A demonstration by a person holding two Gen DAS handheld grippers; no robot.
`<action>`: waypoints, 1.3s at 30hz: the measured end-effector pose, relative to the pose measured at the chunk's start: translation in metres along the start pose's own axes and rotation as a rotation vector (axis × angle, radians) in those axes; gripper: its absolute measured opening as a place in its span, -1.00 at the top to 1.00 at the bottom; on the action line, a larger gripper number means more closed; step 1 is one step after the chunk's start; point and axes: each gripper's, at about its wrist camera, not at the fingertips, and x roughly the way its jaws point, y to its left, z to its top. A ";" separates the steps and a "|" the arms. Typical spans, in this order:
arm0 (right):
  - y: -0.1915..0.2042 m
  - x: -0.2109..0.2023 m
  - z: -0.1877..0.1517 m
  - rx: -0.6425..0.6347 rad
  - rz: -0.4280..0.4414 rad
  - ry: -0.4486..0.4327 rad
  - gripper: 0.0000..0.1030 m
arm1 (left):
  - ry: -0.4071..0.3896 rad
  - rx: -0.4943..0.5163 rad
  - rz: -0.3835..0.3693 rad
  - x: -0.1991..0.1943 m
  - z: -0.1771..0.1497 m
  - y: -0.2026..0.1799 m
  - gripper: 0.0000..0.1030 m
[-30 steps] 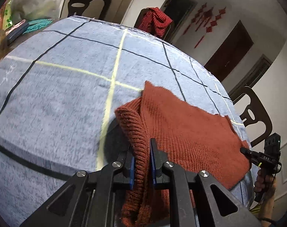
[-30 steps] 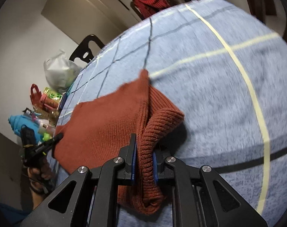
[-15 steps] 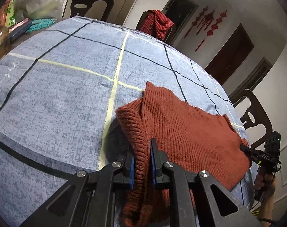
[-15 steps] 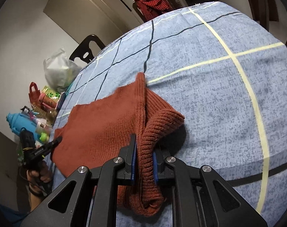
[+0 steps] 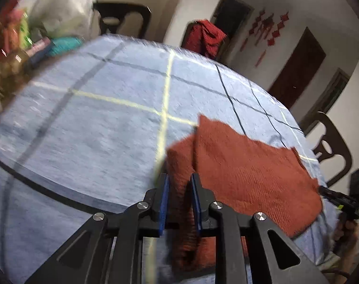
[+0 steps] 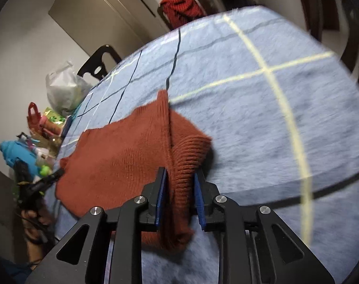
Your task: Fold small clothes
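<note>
We should let the opening left gripper (image 5: pixel 178 184) and right gripper (image 6: pixel 180 179) release the folded sweater (image 5: pixel 250 168) flat, without dragging its edge.

A blue checked cloth (image 5: pixel 103 127) covers the worktop; a red garment (image 5: pixel 206 37) drapes a far chair, and a white plastic bag (image 6: pixel 61 90) sits among clutter.
</note>
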 end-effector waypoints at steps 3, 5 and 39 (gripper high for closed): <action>0.009 -0.016 0.006 -0.049 -0.036 -0.063 0.55 | -0.051 0.017 0.015 -0.014 0.012 -0.006 0.57; 0.022 -0.015 0.010 -0.080 -0.010 -0.080 0.55 | -0.068 0.055 -0.010 -0.015 0.018 -0.020 0.57; 0.074 0.019 -0.004 -0.316 -0.062 -0.037 0.58 | 0.023 0.252 0.045 0.029 -0.015 -0.085 0.57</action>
